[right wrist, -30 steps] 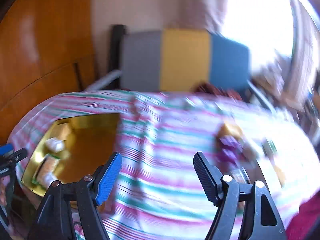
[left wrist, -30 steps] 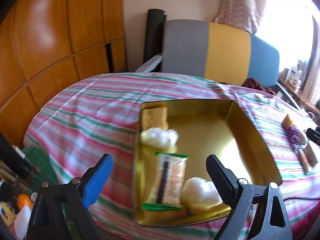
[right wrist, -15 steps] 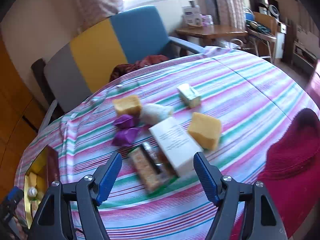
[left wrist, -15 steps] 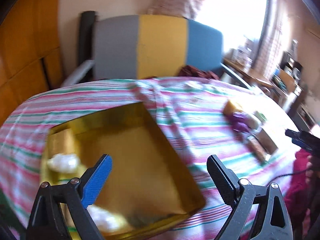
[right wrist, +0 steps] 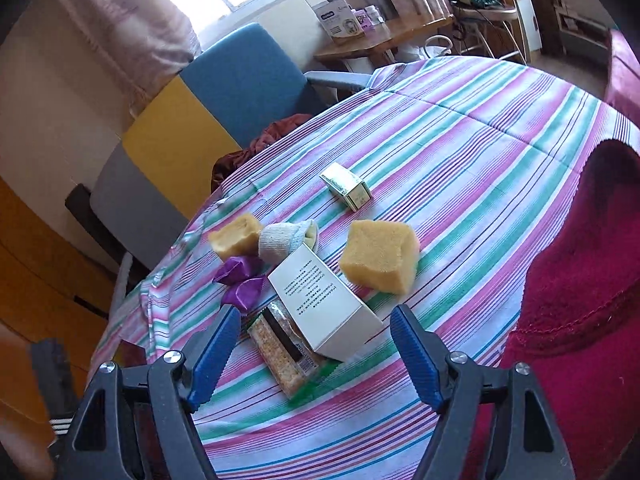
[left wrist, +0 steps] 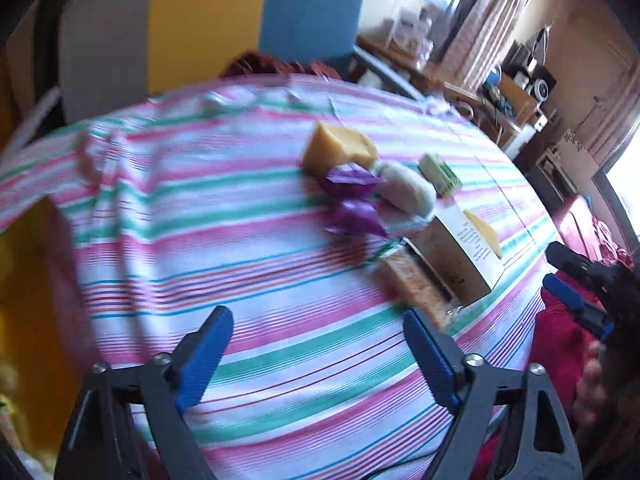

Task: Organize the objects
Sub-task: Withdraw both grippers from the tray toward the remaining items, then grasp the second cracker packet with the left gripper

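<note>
A heap of items lies on the striped tablecloth (right wrist: pixel 460 168): a white box (right wrist: pixel 324 300), a snack bar in a clear wrapper (right wrist: pixel 286 350) partly under it, two yellow sponges (right wrist: pixel 378 256) (right wrist: pixel 236 234), purple wrapped candies (right wrist: pixel 240 282), a rolled grey sock (right wrist: pixel 286 238) and a small green box (right wrist: pixel 348 188). My right gripper (right wrist: pixel 316 350) is open and empty, just in front of the white box and snack bar. My left gripper (left wrist: pixel 320 356) is open and empty over bare cloth, left of the heap; the white box (left wrist: pixel 460 256) shows there too. The gold tray (left wrist: pixel 24 300) is blurred at the left edge.
A grey, yellow and blue chair (right wrist: pixel 192 120) stands behind the table. A red cloth (right wrist: pixel 580 300) covers the table's right side. A wooden side table (right wrist: pixel 384 36) with boxes stands at the back. The right gripper also shows in the left wrist view (left wrist: pixel 576 292).
Both grippers swung right, away from the gold tray toward the heap of items. The right gripper has come closer to the white box and snack bar. Both stayed open.
</note>
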The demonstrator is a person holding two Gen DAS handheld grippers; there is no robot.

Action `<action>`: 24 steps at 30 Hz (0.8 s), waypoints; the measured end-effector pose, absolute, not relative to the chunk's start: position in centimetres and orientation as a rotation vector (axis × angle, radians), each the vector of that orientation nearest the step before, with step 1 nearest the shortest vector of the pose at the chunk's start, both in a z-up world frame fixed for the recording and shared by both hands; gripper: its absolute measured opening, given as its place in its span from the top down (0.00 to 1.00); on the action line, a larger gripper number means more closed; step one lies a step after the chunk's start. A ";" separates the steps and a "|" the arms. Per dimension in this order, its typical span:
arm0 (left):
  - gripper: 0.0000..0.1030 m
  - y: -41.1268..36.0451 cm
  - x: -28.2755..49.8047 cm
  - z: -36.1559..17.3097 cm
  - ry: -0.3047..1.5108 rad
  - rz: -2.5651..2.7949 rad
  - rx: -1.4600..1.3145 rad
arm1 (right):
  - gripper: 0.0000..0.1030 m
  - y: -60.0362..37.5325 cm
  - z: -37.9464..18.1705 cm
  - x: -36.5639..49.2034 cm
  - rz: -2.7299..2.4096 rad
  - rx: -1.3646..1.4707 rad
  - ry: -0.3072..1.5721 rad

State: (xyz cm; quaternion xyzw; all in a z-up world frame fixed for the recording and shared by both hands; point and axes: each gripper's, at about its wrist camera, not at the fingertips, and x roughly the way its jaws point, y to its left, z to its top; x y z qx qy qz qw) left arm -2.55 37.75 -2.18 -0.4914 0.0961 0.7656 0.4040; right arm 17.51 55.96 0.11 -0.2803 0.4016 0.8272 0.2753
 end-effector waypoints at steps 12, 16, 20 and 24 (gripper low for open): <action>0.27 47.2 -2.5 -6.1 0.203 1.868 -1.429 | 0.23 56.2 -0.4 17.6 2.252 -0.740 1.150; 0.27 49.3 -2.2 -7.1 0.252 1.887 -1.439 | 0.23 56.4 -0.4 17.8 2.252 -0.727 1.168; 0.27 50.7 -1.5 -7.7 0.348 1.928 -1.387 | 0.23 56.5 -0.5 17.8 2.245 -0.730 1.176; 0.33 49.3 -1.0 -7.7 0.409 1.901 -1.299 | 0.23 56.4 -0.6 17.7 2.248 -0.742 1.169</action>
